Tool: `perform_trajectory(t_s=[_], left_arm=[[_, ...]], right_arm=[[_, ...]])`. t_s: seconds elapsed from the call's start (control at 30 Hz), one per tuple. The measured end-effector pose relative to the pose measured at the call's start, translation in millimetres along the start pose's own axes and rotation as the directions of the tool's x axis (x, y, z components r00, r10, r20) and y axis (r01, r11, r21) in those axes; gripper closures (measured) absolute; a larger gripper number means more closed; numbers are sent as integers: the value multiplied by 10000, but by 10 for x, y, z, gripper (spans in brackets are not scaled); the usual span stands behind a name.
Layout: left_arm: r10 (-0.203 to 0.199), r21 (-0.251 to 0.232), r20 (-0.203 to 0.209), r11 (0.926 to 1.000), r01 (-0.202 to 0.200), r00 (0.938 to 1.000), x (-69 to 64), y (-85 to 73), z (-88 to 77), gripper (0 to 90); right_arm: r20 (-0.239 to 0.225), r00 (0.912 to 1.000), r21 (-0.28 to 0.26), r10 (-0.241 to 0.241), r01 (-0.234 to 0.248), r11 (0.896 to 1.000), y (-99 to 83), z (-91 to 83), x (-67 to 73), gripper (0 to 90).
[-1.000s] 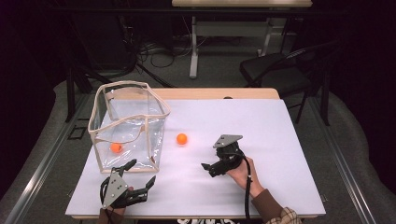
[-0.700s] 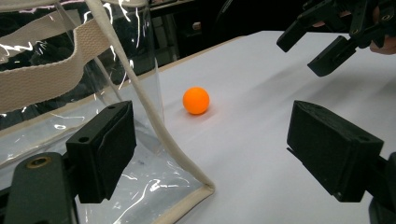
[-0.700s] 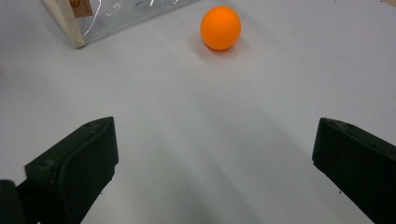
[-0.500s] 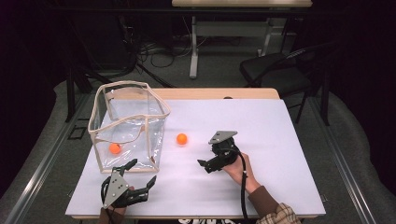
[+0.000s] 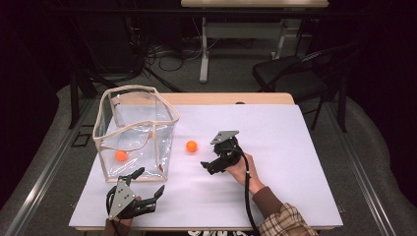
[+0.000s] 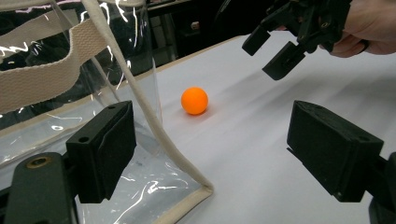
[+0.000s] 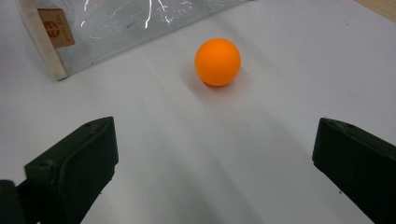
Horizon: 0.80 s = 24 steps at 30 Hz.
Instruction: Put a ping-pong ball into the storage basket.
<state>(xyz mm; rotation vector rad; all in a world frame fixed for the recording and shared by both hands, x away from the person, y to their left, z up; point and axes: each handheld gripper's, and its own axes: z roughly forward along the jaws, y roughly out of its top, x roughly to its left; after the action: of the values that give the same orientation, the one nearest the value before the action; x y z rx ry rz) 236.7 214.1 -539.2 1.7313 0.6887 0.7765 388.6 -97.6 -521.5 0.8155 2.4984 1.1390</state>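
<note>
An orange ball (image 5: 191, 146) lies on the white table, just right of a clear plastic bag (image 5: 135, 129) with beige trim. A second orange ball (image 5: 121, 156) rests inside that bag. My right gripper (image 5: 207, 167) is open and hovers a short way right of the loose ball, jaws pointed at it; the ball (image 7: 217, 61) sits ahead of the wide-spread jaws. My left gripper (image 5: 149, 184) is open near the table's front edge, just below the bag's front corner. From it I see the ball (image 6: 194, 100), the bag's seam (image 6: 154, 130) and the right gripper (image 6: 273, 49) beyond.
The white table top (image 5: 295, 147) stretches wide to the right of the hands. A black chair (image 5: 290, 73) and a desk frame stand beyond the far edge. The bag carries a small brown label (image 7: 55, 28) at its lower corner.
My right gripper has moved left and a little forward, closing on the loose ball. The left gripper and both balls have stayed put.
</note>
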Motion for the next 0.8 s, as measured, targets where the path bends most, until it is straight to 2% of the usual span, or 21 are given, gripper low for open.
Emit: perform_trajectory(t_s=[0.43, 0.77, 0.8], left_arm=[[-75, -47, 19, 10000, 75, 10000, 5, -5, 10, 156], [-66, -42, 19, 10000, 66, 10000, 5, -2, 15, 156], [-62, -51, 33, 10000, 62, 10000, 5, -2, 16, 156]], right_arm=[[16, 9997, 5, 229, -229, 9997, 121, 184, -146, 0], [70, 9998, 28, 208, -208, 9998, 149, 231, -167, 0], [113, 9996, -35, 256, -256, 9997, 217, 263, -171, 0]])
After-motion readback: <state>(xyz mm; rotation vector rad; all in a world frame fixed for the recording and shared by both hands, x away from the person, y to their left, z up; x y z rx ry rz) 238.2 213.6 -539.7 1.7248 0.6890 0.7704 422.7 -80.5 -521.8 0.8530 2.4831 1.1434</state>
